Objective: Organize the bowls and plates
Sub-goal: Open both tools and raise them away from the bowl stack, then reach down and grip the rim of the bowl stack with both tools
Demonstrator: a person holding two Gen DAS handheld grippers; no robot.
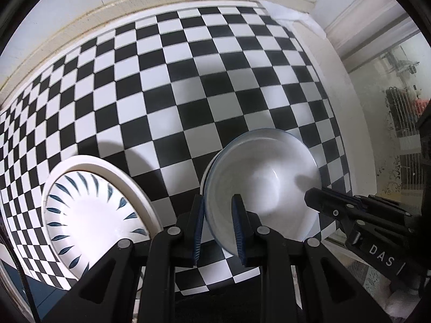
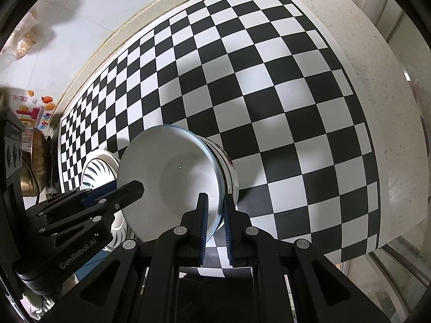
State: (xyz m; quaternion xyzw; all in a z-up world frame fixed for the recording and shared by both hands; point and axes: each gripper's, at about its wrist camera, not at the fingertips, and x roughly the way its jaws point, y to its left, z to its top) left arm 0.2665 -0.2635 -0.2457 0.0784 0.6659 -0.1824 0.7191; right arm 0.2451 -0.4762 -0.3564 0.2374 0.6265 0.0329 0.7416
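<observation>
your left gripper clamps white bowl rim | your right gripper clamps opposite rim | patterned plate beside

Right gripper clamps the white bowl's rim – left gripper grips its far edge.

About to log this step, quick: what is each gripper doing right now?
Left gripper: shut on the rim of the white bowl.
Right gripper: shut on the opposite rim of the same bowl.
</observation>
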